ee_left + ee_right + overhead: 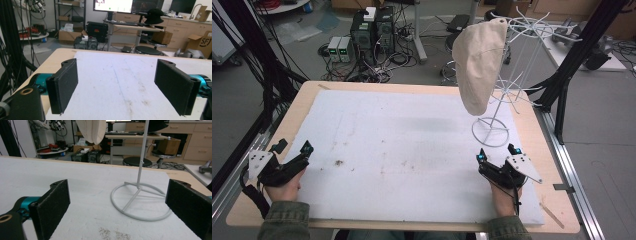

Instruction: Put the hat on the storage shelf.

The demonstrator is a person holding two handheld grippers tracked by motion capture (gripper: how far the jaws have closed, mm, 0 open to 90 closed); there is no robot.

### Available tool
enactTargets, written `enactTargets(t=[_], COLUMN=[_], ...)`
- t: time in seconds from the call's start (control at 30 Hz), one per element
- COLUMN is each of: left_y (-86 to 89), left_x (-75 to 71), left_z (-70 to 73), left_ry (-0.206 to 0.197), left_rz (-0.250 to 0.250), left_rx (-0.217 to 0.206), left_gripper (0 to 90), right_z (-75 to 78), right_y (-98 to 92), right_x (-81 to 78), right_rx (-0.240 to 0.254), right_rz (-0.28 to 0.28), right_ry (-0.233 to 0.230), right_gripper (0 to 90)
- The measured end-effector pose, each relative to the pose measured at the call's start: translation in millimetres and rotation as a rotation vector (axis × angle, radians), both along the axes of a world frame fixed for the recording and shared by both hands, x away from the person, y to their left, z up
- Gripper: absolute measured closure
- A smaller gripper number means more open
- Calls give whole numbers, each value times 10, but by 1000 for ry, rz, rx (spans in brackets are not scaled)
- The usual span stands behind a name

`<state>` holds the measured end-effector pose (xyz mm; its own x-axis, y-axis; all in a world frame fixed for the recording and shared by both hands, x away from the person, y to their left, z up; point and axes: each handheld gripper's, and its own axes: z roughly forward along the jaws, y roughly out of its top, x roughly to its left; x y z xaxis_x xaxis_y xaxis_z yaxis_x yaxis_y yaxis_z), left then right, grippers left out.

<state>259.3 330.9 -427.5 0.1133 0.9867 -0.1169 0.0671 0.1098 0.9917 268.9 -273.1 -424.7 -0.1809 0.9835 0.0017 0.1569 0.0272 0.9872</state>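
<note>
Resting spread wide, left gripper and right gripper near desk's front edge; next, probably reaching for beige cloth cap on white wire stand at far right corner

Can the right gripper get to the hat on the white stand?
Probably yes. The right gripper is open and sits just in front of the stand, with bare mat between. The hat hangs high, so it must lift.

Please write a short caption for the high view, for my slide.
Two open tools, left tool and right tool, rest near a wire stand holding a beige cap.
</note>
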Motion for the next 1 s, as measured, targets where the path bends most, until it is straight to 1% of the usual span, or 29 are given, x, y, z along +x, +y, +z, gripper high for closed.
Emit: enactTargets(t=[0.1, 0.17, 0.23, 0.3, 0.4, 0.5, 0.7, 0.87, 1.0], left_y=[24, 48, 66, 73, 57, 35, 24, 30, 22], left_x=[-30, -52, -60, -54, -44, -41, -38, -35, -35], left_z=[2, 3, -4, -18, -31, -29, -32, -37, -35], left_ry=[-8, -13, -10, -4, -1, -8, -7, -2, -1], left_rz=[13, 26, 38, 40, 31, 25, 14, 11, 8], left_rx=[9, 4, 1, -2, 8, 18, 19, 21, 20], left_gripper=[192, 192, 192, 192, 192, 193, 193, 194, 194], right_z=[-4, -5, -5, -7, -11, -10, -13, -16, -17], right_y=[1, 3, 6, 7, 6, 9, 15, 17, 22], right_x=[5, 9, 9, 15, 21, 15, 13, 17, 13], right_rx=[26, 19, 22, 31, 28, 24, 27, 17, 24], right_rz=[4, 7, 10, 10, 12, 13, 17, 21, 23], right_ry=[7, 5, 8, 13, 13, 14, 21, 22, 29], right_gripper=[48, 48, 48, 48, 48, 48, 48, 48, 48])
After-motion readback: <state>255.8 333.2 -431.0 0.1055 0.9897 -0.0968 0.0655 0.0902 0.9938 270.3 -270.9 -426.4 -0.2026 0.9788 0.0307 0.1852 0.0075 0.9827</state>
